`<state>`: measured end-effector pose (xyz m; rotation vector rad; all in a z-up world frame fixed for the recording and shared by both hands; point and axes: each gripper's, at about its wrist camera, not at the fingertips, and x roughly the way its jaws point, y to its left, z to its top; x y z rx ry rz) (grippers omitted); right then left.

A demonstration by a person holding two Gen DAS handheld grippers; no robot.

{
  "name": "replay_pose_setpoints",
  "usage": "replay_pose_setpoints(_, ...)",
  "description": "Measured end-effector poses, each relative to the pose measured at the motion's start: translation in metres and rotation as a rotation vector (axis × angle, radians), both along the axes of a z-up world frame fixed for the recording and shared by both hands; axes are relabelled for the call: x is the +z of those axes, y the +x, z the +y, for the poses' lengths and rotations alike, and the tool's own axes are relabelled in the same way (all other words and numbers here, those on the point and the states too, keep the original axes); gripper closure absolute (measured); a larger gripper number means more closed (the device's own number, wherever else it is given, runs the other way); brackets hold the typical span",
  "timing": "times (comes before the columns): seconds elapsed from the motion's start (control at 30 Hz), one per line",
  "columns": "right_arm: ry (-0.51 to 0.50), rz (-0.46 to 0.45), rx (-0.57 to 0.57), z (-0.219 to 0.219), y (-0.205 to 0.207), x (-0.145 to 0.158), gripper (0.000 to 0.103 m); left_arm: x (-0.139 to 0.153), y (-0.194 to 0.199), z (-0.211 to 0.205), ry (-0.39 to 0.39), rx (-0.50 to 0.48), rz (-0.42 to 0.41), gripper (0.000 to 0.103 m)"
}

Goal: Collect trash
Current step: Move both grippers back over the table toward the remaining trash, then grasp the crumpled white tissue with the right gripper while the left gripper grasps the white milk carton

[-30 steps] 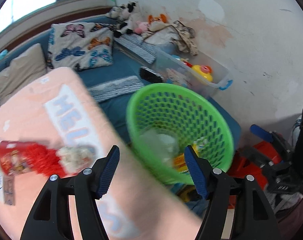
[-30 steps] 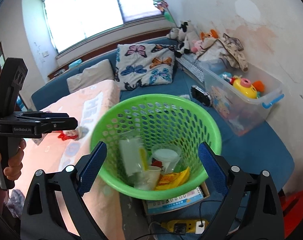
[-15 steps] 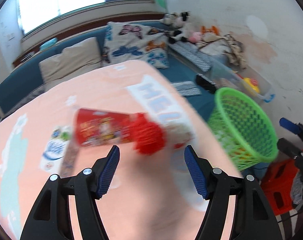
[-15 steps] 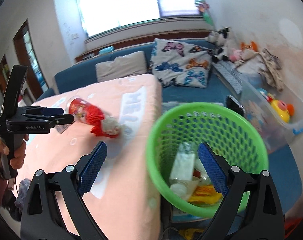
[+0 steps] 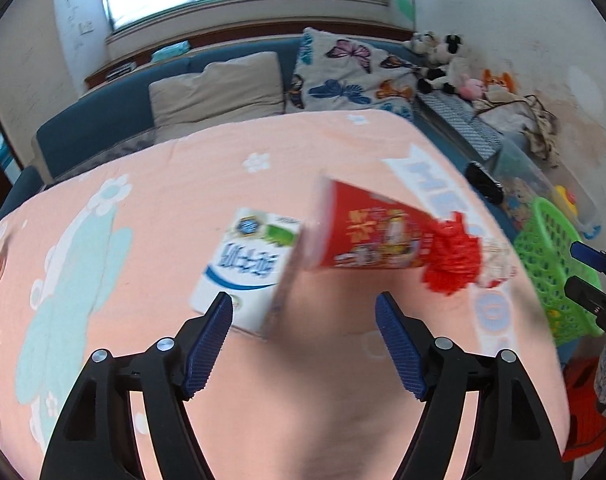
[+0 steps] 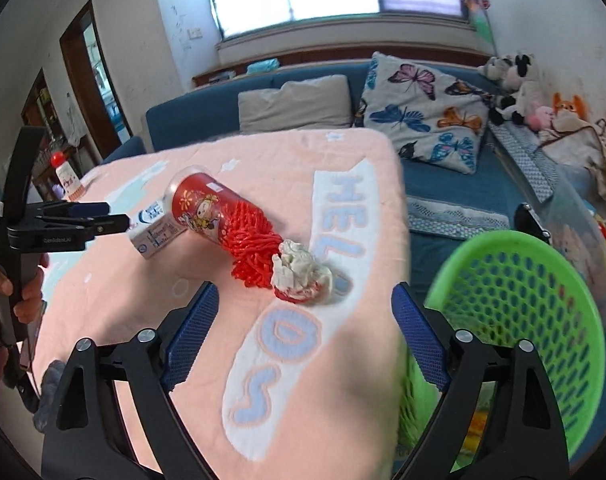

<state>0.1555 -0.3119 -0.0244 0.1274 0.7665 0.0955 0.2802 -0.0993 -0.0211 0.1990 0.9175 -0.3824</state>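
The left claw (image 5: pixel 303 344) hangs over the pink table (image 5: pixel 143 208) with its blue pads wide apart, gripping nothing. At its 11 o'clock lies a white carton (image 5: pixel 249 268), touching a toppled red cup (image 5: pixel 367 236) at 12; red fringe (image 5: pixel 453 264) and a crumpled tissue (image 5: pixel 497 266) follow at 1. The right claw (image 6: pixel 305 336) is likewise spread and empty, the tissue just ahead, a green basket (image 6: pixel 515 308) at 3 o'clock off the table edge

Right gripper (image 6: pixel 305 320): jaws wide apart, holding nothing.
Crumpled white tissue (image 6: pixel 303 272): on pink cloth-covered table (image 6: pixel 335 380).
Green perforated plastic basket (image 6: pixel 523 320): beside table.
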Motion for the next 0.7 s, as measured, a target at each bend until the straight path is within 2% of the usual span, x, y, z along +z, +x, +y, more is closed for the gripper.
replay_pose_setpoints(0.1, 0.004, 0.025, 0.004, 0.003, 0.014, -0.011, 0.021, -0.012, 0.014, 0.011, 0.008, 0.023, 0.021, 0.027)
replay_pose_setpoints(0.4, -0.003, 0.084, 0.026, 0.006, 0.047, -0.037, 0.026, -0.046, 0.051, 0.020, 0.040, 0.041, 0.073, 0.024)
replay_pose_setpoints(0.7, 0.003, 0.129, 0.035, 0.004, 0.064, -0.057, 0.034, -0.055, 0.068, 0.014, 0.041, 0.014, 0.064, 0.020)
